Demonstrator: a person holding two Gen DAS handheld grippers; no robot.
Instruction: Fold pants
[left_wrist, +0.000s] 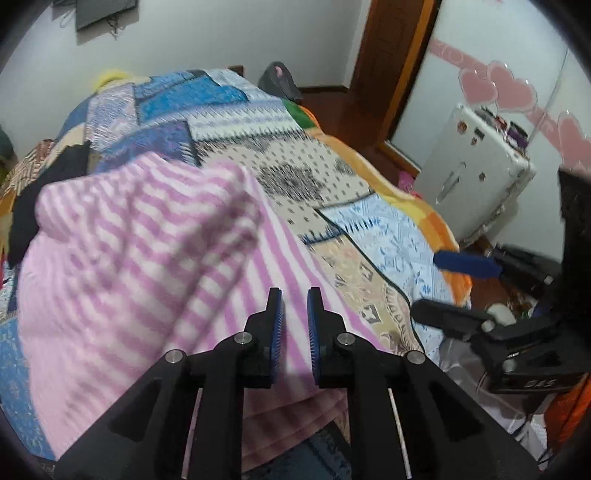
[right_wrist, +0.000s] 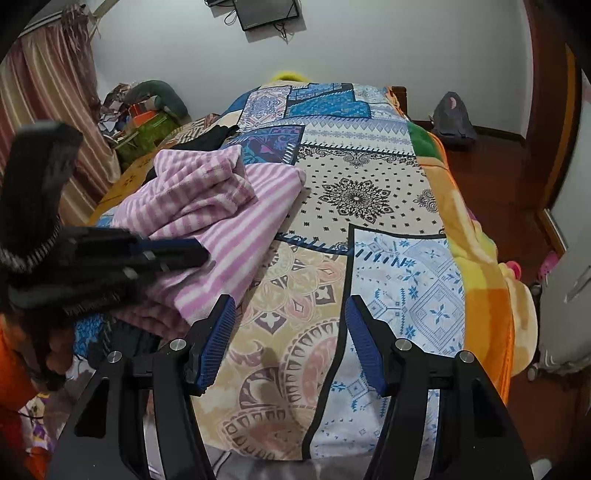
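Pink-and-white striped fleece pants (right_wrist: 221, 206) lie bunched on a patchwork-patterned bedspread (right_wrist: 369, 221), at ten o'clock from the right gripper (right_wrist: 291, 306), whose jaws gape empty. The left gripper (left_wrist: 294, 299) hovers above the pants, narrowly parted, gripping nothing.

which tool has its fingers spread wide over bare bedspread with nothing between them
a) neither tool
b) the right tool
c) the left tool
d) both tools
b: the right tool is open wide above the patchwork-print bedspread, beside the pink-and-white striped fleece pants, while the left tool shows only a narrow gap, hovering over the pants.
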